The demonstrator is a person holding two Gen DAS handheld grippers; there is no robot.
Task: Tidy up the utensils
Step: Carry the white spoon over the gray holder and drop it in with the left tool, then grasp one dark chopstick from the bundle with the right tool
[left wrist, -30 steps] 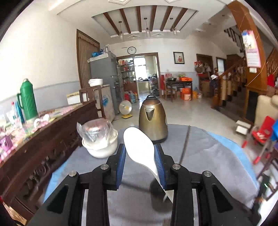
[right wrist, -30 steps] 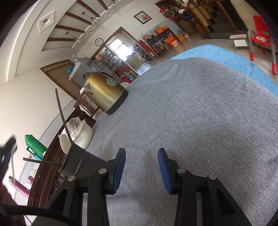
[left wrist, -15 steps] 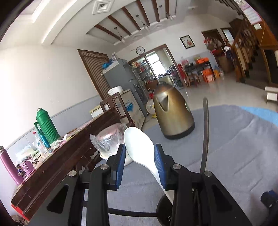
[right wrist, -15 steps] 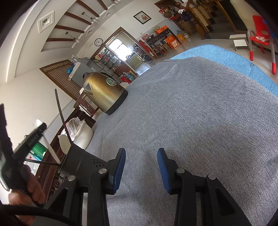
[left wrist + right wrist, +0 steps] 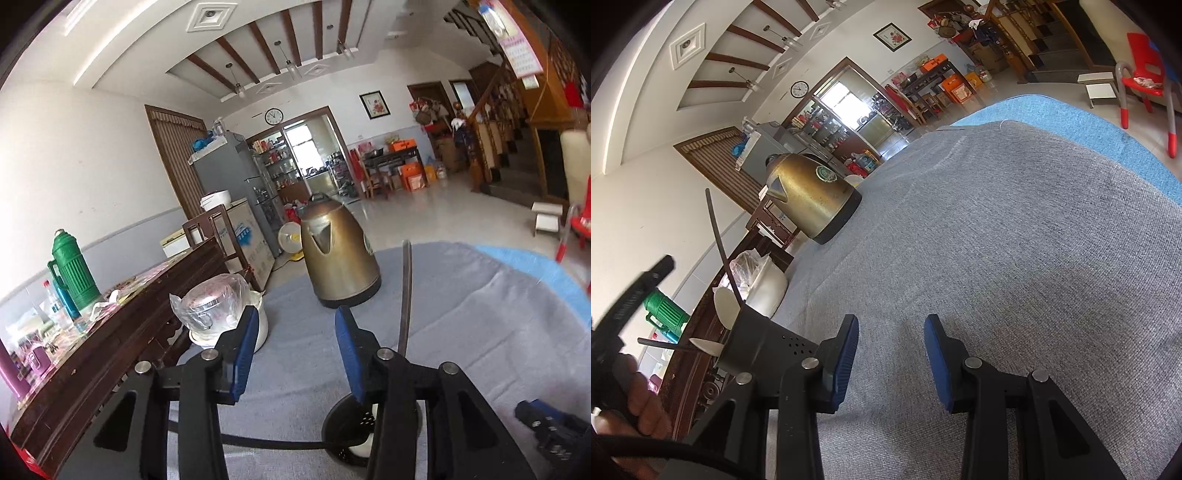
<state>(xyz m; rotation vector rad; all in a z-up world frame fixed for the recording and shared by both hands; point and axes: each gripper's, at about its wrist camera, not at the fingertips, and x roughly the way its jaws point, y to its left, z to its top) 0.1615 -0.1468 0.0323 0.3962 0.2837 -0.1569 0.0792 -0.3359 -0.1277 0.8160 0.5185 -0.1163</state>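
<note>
Left gripper (image 5: 293,345): jaws wide apart, nothing between, above black perforated utensil holder (image 5: 345,430) on grey cloth (image 5: 461,332). Right gripper (image 5: 891,356): jaws wide apart, empty, over same cloth. Right view only: white rice paddle (image 5: 724,305) standing in holder beside dark handle (image 5: 718,236). Left view: only white bit inside holder.

No legible text; kettle (image 5: 812,195) badge, wall calendar (image 5: 519,55), freezer (image 5: 243,236) print too blurred.
</note>
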